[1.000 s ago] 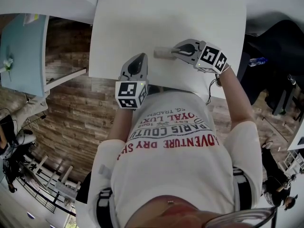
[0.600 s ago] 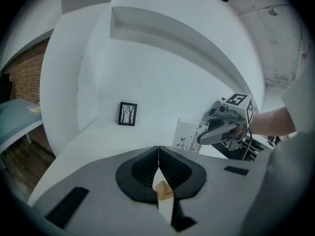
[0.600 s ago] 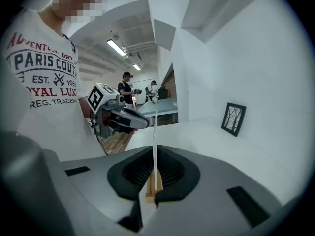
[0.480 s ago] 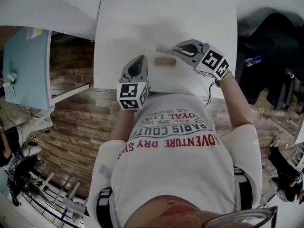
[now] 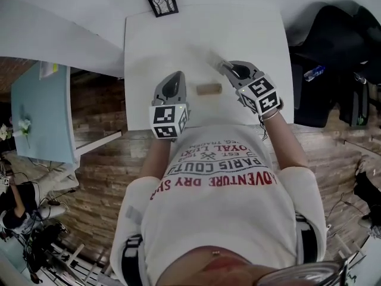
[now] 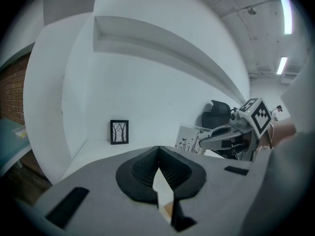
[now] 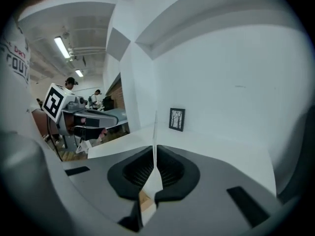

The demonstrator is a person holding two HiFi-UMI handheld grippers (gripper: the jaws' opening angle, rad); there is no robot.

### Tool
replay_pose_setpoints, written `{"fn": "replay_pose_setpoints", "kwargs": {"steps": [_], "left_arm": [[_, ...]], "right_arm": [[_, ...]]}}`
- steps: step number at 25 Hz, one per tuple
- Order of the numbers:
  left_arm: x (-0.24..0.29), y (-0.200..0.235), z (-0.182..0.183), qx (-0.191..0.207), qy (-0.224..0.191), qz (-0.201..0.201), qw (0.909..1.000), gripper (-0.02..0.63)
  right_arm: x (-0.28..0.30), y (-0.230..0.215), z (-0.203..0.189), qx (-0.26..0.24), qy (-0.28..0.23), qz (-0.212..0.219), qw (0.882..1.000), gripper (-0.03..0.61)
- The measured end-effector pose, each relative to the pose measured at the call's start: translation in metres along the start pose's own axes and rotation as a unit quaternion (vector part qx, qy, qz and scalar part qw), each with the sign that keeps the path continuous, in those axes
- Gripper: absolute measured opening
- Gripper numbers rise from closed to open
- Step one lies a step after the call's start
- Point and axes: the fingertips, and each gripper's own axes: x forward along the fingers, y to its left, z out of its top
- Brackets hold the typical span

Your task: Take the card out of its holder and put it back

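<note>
Right gripper (image 7: 154,151): jaws pinch the printed card (image 6: 189,138), which is held above the white table (image 5: 178,40), clear of the wooden holder (image 5: 209,89). The holder lies towards the table's near edge, between the grippers. Left gripper (image 6: 157,151): jaws pressed together, empty.

White tee (image 5: 226,225) — red/blk print, short sleeves

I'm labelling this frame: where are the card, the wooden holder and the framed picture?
card (image 6: 190,139), left gripper view, its printed face
wooden holder (image 5: 209,89), head view, top of the block
framed picture (image 5: 162,3), head view, centre of the print
</note>
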Motion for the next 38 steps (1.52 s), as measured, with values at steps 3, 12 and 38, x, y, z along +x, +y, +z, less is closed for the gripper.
{"fn": "replay_pose_setpoints", "kwargs": {"steps": [3, 12, 38], "left_arm": [[0.002, -0.001, 0.005, 0.004, -0.007, -0.01, 0.9999, 0.025], [0.001, 0.0, 0.013, 0.005, -0.038, -0.005, 0.9993, 0.025], [0.005, -0.011, 0.014, 0.001, -0.027, -0.013, 0.9996, 0.025]], "right_arm": [[-0.008, -0.008, -0.005, 0.038, -0.006, -0.064, 0.997, 0.035], [-0.033, -0.015, -0.017, 0.109, -0.04, -0.188, 0.975, 0.035], [-0.041, -0.015, -0.015, 0.106, -0.054, -0.173, 0.978, 0.034]]}}
